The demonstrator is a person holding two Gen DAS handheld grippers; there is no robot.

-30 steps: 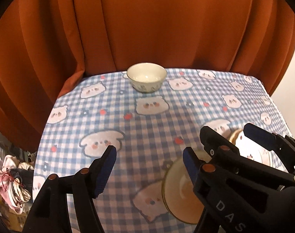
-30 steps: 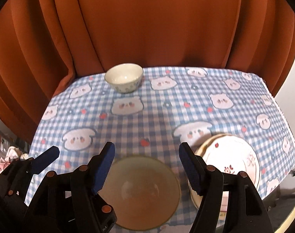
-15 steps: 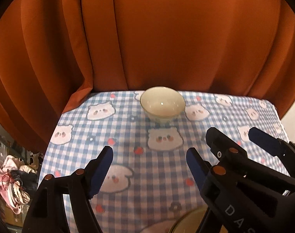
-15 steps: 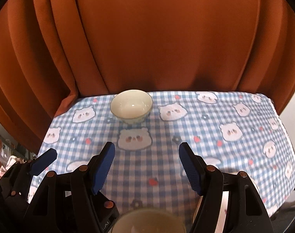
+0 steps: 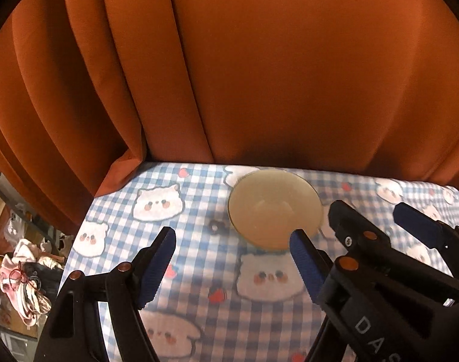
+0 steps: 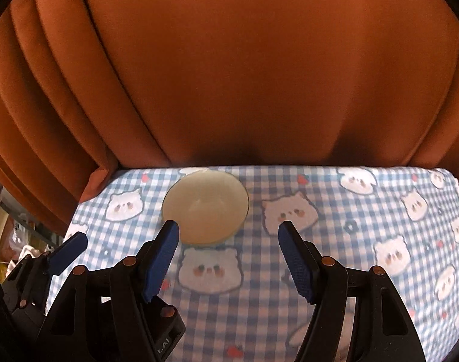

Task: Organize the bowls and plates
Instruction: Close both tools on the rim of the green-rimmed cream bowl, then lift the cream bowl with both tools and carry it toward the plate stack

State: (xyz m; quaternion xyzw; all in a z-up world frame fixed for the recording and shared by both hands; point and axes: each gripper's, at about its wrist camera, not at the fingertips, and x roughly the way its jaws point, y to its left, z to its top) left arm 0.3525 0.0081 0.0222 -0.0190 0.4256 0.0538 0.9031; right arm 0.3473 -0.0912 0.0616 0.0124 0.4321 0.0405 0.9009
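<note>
A small cream bowl stands upright near the back edge of the table, close to the curtain. In the left wrist view my left gripper is open and empty, and its right fingertip overlaps the bowl's near rim. My right gripper is alongside it on the right. In the right wrist view the bowl lies just beyond my open, empty right gripper, nearer its left fingertip. One blue pad of the left gripper shows at the lower left.
A blue checked tablecloth printed with bear faces covers the table. An orange curtain hangs right behind the back edge. Past the table's left edge, clutter lies lower down.
Both grippers moved forward across the table toward the small bowl, which now looks much larger and closer. The bigger bowl and the plate at the front have left both views.
</note>
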